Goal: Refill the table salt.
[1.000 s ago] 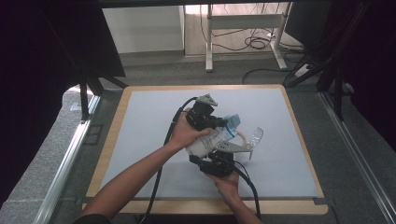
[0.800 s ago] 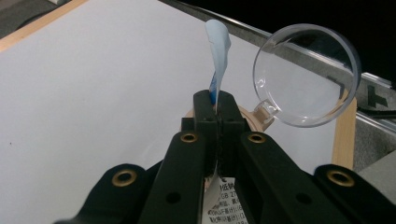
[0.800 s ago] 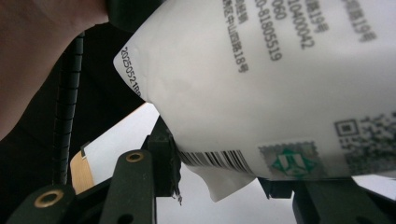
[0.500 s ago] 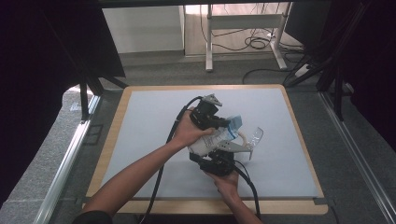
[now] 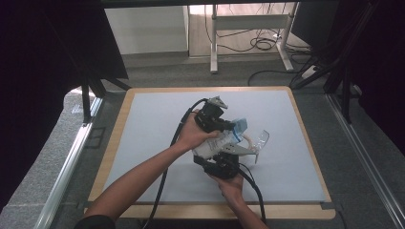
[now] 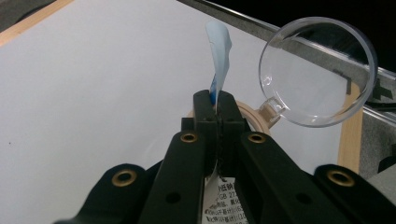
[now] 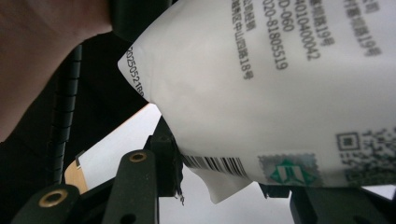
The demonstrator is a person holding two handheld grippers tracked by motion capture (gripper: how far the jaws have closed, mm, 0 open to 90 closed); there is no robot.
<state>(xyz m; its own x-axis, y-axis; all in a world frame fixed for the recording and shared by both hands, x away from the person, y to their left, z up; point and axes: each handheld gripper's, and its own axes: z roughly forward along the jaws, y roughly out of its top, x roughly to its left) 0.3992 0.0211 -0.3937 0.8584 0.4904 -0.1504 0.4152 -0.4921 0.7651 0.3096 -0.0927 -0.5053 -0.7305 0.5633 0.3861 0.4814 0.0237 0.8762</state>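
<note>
A white printed pouch (image 5: 216,143) with a blue top edge (image 6: 219,51) hangs between both grippers above the mat. My left gripper (image 5: 229,127) is shut on the blue top edge, its jaws pinched together (image 6: 215,100). From below, my right gripper (image 5: 224,153) holds the pouch's lower end, and the barcoded bottom (image 7: 261,84) sits between its jaws (image 7: 219,179). Just right of the pouch lies a clear round lid (image 5: 261,140) (image 6: 317,70) attached to a pale wooden ring (image 5: 246,139) (image 6: 250,114).
A light grey mat (image 5: 153,124) covers the wooden-edged table (image 5: 117,138). Black cables (image 5: 167,167) trail from both grippers toward the person. Beyond the table are a floor, desk legs (image 5: 214,43) and loose cables.
</note>
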